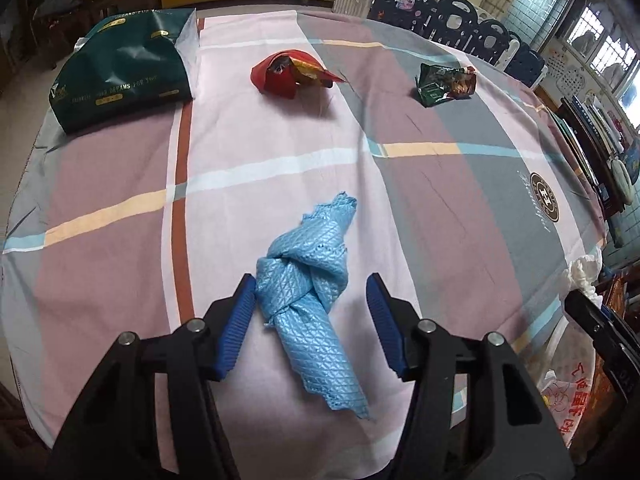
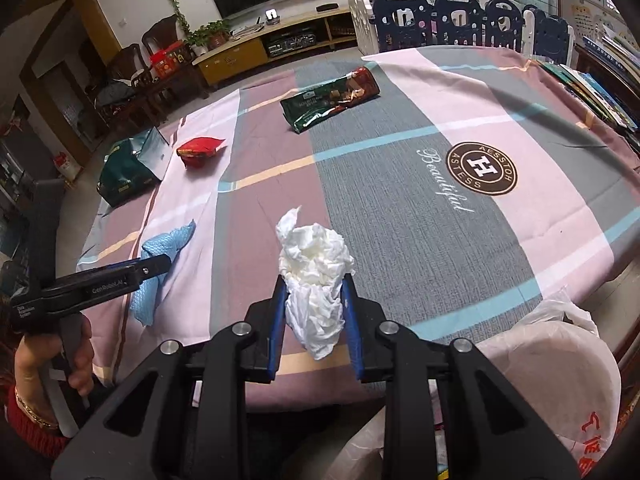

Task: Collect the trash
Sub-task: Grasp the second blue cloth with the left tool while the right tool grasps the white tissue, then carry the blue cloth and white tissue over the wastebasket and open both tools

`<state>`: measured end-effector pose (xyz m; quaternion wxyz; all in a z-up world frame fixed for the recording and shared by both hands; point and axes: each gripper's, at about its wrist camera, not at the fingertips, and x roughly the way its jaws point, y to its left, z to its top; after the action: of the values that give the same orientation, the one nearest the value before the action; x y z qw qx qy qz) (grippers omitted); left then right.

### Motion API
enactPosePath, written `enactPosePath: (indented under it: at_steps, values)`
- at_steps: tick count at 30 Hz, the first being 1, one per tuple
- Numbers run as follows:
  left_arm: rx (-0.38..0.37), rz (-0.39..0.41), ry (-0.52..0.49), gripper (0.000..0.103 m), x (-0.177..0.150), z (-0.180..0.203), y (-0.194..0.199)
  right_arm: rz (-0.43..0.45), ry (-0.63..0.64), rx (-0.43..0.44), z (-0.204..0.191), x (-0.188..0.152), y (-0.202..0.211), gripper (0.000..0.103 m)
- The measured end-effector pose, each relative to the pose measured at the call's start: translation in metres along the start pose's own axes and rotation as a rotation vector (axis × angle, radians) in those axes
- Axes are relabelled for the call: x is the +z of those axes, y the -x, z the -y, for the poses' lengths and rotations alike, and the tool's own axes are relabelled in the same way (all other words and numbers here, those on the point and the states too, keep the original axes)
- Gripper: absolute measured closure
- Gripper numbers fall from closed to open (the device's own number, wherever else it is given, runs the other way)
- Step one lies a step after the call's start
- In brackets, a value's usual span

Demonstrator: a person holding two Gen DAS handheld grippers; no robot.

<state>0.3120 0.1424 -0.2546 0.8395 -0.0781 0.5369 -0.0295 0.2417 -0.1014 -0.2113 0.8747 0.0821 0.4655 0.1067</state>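
While clamped in the right gripper [image 2: 314,300], crumpled white tissue [image 2: 314,272]; left gripper [image 1: 312,316] apart around knotted blue cloth [image 1: 308,292].

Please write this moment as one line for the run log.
right tool: shut on crumpled tissue | left tool: open around knotted blue cloth | still on table: red wrapper, green wrapper, green bag
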Motion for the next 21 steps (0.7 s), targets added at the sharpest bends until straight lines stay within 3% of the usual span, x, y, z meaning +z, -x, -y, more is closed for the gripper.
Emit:
enactPosePath:
  at_steps: [10, 21]
  values:
    - [0.008, -0.023, -0.006, 0.065, -0.001, 0.000, -0.005, 0.000, 0.044, 0.004, -0.018, -0.004, 0.002, 0.076]
    - [0.022, -0.037, -0.020, 0.065, -0.001, 0.003, -0.007, -0.026, 0.037, 0.008, -0.019, -0.009, -0.005, 0.076]
